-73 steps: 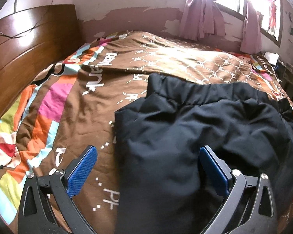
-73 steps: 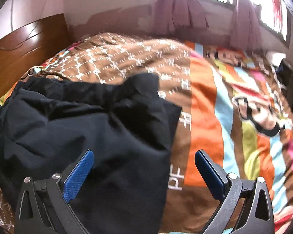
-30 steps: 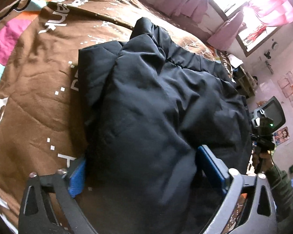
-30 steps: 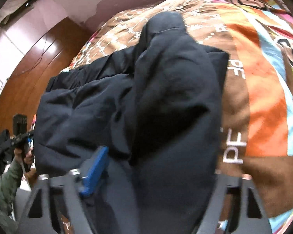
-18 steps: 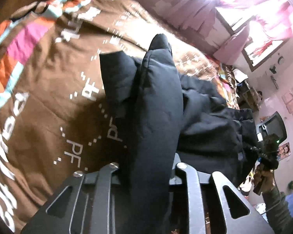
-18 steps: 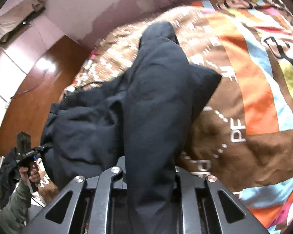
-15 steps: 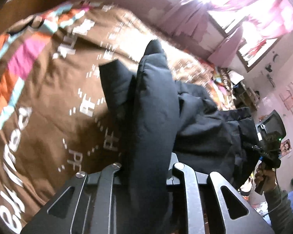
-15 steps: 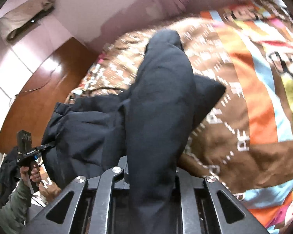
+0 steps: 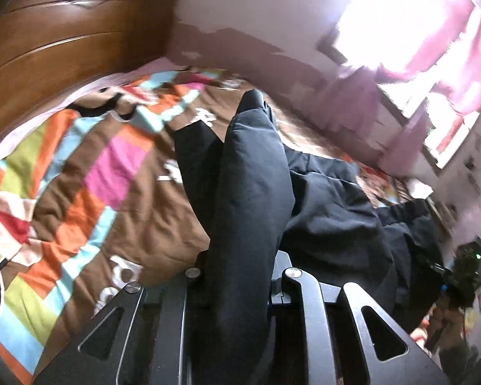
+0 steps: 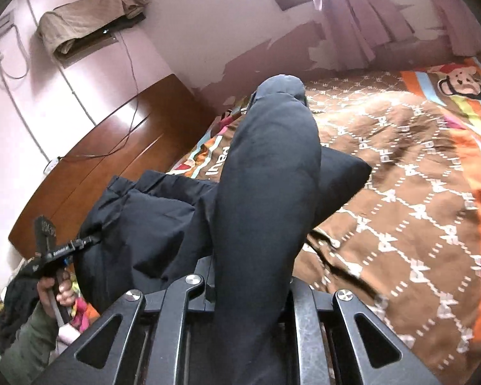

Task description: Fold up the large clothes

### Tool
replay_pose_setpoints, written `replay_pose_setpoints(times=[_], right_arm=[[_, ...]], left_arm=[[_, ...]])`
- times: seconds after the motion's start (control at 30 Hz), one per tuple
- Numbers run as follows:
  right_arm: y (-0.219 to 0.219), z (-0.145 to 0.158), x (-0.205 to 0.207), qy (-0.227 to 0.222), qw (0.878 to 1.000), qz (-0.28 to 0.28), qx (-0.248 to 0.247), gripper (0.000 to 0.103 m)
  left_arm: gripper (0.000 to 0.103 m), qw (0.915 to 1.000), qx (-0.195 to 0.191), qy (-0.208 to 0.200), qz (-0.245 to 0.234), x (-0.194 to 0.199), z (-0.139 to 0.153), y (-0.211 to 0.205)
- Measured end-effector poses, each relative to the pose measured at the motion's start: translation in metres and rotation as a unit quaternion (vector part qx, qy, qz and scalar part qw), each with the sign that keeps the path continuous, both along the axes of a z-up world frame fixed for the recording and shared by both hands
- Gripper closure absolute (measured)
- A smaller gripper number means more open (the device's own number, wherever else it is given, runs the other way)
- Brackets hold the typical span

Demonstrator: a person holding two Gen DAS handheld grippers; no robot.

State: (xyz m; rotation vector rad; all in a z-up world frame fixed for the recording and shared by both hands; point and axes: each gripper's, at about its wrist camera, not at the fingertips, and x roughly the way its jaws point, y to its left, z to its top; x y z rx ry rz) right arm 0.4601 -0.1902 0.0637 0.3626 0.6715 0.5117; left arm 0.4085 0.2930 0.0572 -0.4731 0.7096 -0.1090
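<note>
Above the patterned quilt point(image 10: 417, 192), 2 near corners of dark padded garment point(image 10: 266, 192) pinched in left gripper point(image 9: 240, 276) and right gripper point(image 10: 250, 285); slick bulky fabric, uneven lift, likely slip or skewed fold.

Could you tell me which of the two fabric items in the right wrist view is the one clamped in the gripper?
The dark padded garment, bunched in the right gripper; the tan cloth hangs high on the wall.
</note>
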Motion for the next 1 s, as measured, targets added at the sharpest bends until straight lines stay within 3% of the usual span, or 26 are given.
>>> replay_pose_setpoints(times=[0.23, 0.33, 0.43, 0.6, 0.7, 0.8, 0.93, 1.0], right_arm=[[0.005, -0.038, 0.040, 0.036, 0.998, -0.042, -0.023, 0.088], [-0.002, -0.046, 0.040, 0.045, 0.996, -0.053, -0.048, 0.080], [-0.005, -0.053, 0.035, 0.052, 0.993, -0.076, -0.075, 0.069], [-0.015, -0.059, 0.025, 0.053, 0.988, -0.123, -0.070, 0.022], [-0.020, -0.057, 0.013, 0.031, 0.984, -0.155, -0.078, 0.011], [-0.021, -0.051, -0.002, 0.009, 0.981, -0.174, -0.085, 0.006], [-0.018, -0.038, -0.024, -0.030, 0.980, -0.177, -0.088, 0.000], [-0.012, -0.030, -0.035, -0.049, 0.979, -0.175, -0.091, 0.000]], left_arm=[[0.088, 0.9979, 0.024, 0.050, 0.034, 0.022, -0.055, 0.019], [0.085, 0.9975, 0.023, 0.056, 0.038, 0.019, -0.066, 0.022], [0.074, 0.9967, 0.026, 0.062, 0.045, 0.018, -0.067, 0.020], [0.048, 0.9908, 0.046, 0.095, 0.085, 0.017, -0.068, 0.018], [0.038, 0.9885, 0.051, 0.100, 0.102, 0.010, -0.065, 0.015], [0.026, 0.9842, 0.085, 0.101, 0.117, 0.001, -0.058, 0.006], [0.024, 0.9811, 0.131, 0.070, 0.124, -0.018, -0.045, -0.012], [0.011, 0.9804, 0.143, 0.053, 0.124, -0.026, -0.038, -0.021]])
